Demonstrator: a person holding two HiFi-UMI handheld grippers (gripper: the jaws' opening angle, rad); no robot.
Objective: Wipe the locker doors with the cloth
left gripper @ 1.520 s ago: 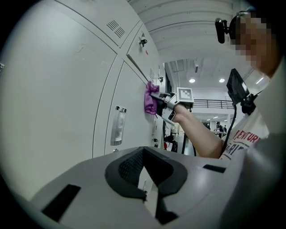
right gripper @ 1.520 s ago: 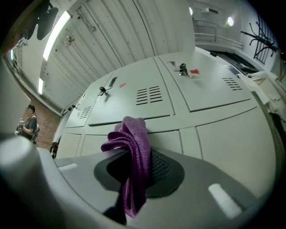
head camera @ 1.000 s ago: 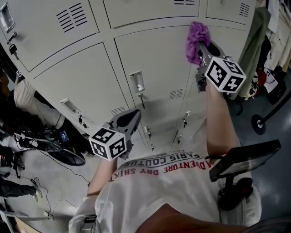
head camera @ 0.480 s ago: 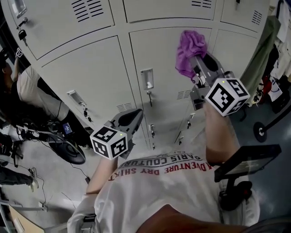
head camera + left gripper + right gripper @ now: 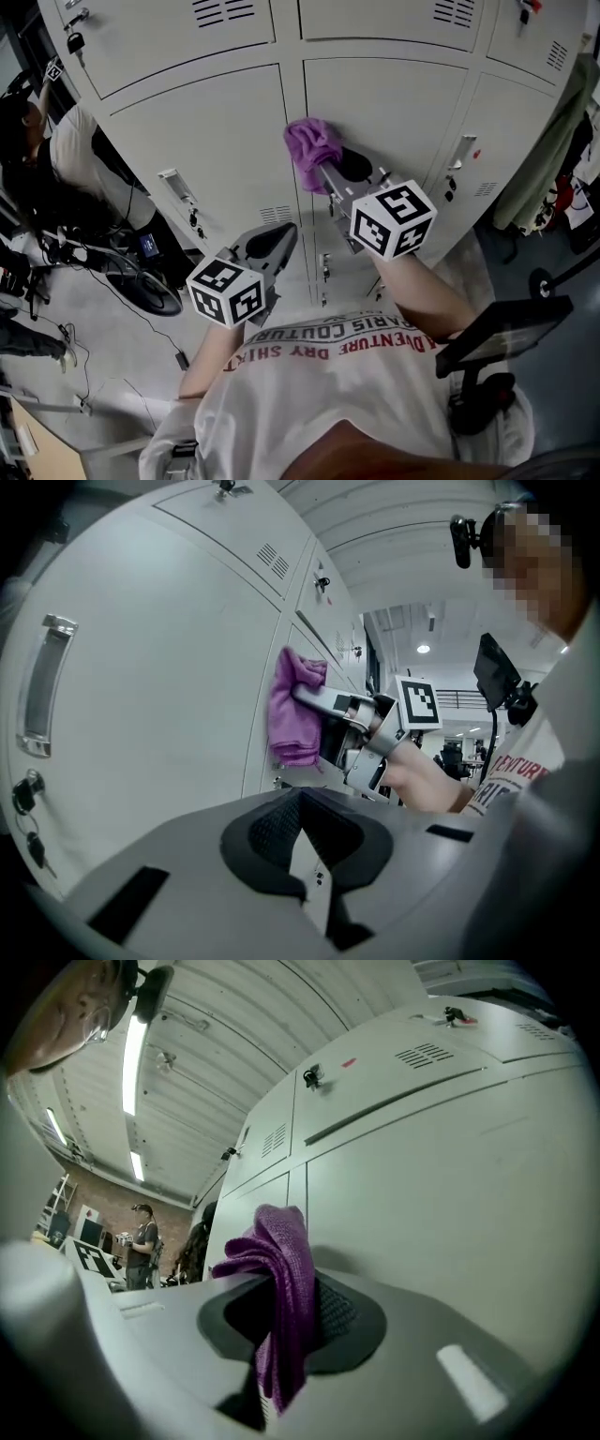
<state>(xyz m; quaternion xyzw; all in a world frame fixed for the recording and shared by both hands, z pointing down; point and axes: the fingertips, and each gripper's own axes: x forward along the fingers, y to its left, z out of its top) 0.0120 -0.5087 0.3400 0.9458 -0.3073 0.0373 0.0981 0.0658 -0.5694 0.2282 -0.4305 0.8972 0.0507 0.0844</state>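
My right gripper (image 5: 326, 173) pinches the purple cloth (image 5: 312, 145). The cloth is bunched up and pressed flat on the grey locker door (image 5: 394, 103), at its left edge by the seam. My left gripper (image 5: 274, 240) hangs lower, off the doors, with its jaws pressed together and nothing between them. The neighbouring door's handle (image 5: 174, 184) sits well apart from the cloth.
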